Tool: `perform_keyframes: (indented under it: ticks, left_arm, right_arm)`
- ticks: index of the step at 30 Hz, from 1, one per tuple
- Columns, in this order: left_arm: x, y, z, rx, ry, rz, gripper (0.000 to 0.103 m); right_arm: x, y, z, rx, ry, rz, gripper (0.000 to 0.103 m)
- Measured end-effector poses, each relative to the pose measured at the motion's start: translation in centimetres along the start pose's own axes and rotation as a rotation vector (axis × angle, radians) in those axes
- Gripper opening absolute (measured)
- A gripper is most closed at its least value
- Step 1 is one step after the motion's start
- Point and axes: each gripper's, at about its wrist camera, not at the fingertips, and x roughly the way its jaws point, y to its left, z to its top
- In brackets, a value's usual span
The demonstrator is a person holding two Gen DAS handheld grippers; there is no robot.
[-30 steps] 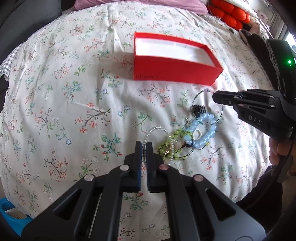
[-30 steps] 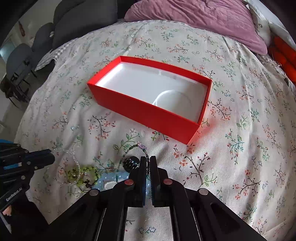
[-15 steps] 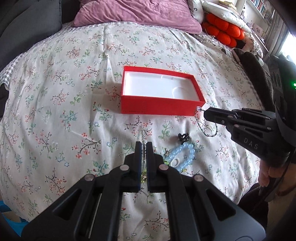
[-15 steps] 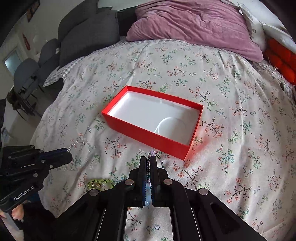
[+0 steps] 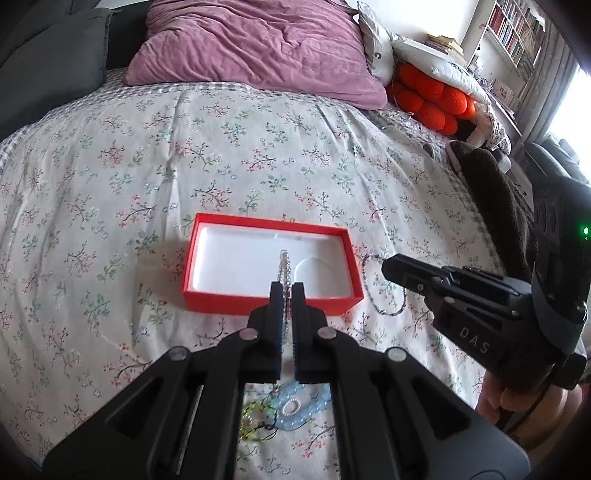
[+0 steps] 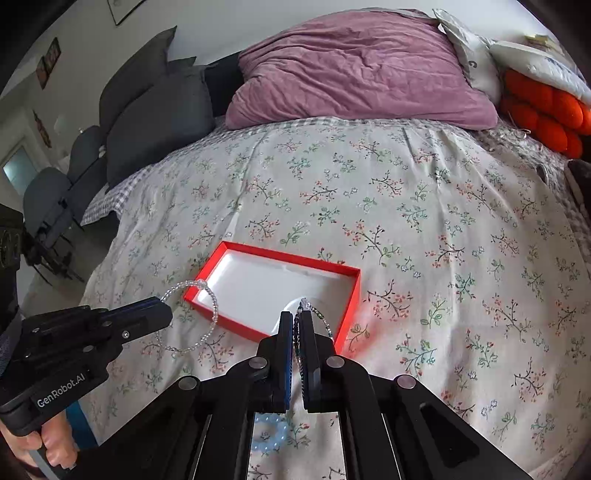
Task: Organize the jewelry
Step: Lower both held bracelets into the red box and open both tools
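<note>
Holding one bracelet each, the two hand-held grippers hang over the bed near the red box (image 5: pixel 271 275). The left hand-held gripper (image 5: pixel 287 291) has its jaws pressed together on a clear bead bracelet (image 6: pixel 192 317), which dangles in a loop beside the box's near corner. The right hand-held gripper (image 6: pixel 295 321) is pinching a dark bead bracelet (image 5: pixel 384 288), which hangs just past the box's right end. I think they are held up high like this so the loops swing free and can be dropped into the white inside of the box, which looks to have nothing in it yet. Each bracelet is pinched at one spot on its string, so it hangs open and should not tangle with the other (a good trick with floppy things). More jewelry waits on the bed below the grippers: a pale blue bead bracelet (image 5: pixel 301 404) and a green one (image 5: pixel 255 421), touching each other. The bed has a soft flowered cover (image 5: pixel 110 192), so the box may tip a little if pushed. A purple pillow (image 6: pixel 354 70) lies at the far end, with grey cushions (image 6: pixel 155 122) to one side and an orange bobbly cushion (image 5: pixel 428 99) to the other. Bookshelves (image 5: pixel 517 33) stand by the bright window.
</note>
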Motion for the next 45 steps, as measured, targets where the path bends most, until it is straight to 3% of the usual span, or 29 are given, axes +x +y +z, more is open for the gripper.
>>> perform_keyframes:
  ticks: [7, 13, 18, 24, 31, 40, 45]
  left_arm:
    - [4.0, 2.0, 1.7, -0.088, 0.007, -0.076, 0.005]
    - [6.5, 4.7, 1.1, -0.126, 0.042, 0.001, 0.005]
    - [7.4, 5.4, 1.0, -0.102, 0.054, 0.056, 0.005]
    - [8.7, 5.5, 0.3, -0.062, 0.1, 0.123, 0.005]
    - [8.4, 5.7, -0.1, -0.088, 0.168, 0.155, 0.007]
    - [7.1, 5.0, -1.1, -0.078, 0.184, 0.183, 0.008]
    - [7.2, 4.7, -1.2, -0.039, 0.165, 0.187, 0.007]
  right_arm:
    - [1.4, -1.0, 1.7, 0.05, -0.016, 0.015, 0.003]
    - [3.7, 0.3, 2.3, 0.043, 0.003, 0.037, 0.003]
    - [4.0, 1.8, 2.7, 0.041, -0.016, 0.125, 0.003]
    - [7.0, -0.1, 1.7, 0.084, 0.071, 0.052, 0.004]
    - [9.1, -2.0, 0.1, 0.093, 0.173, -0.011, 0.004]
    - [8.7, -1.8, 0.1, 0.035, 0.137, -0.05, 0.005]
    - [8.3, -1.1, 0.2, -0.054, 0.047, -0.088, 0.005]
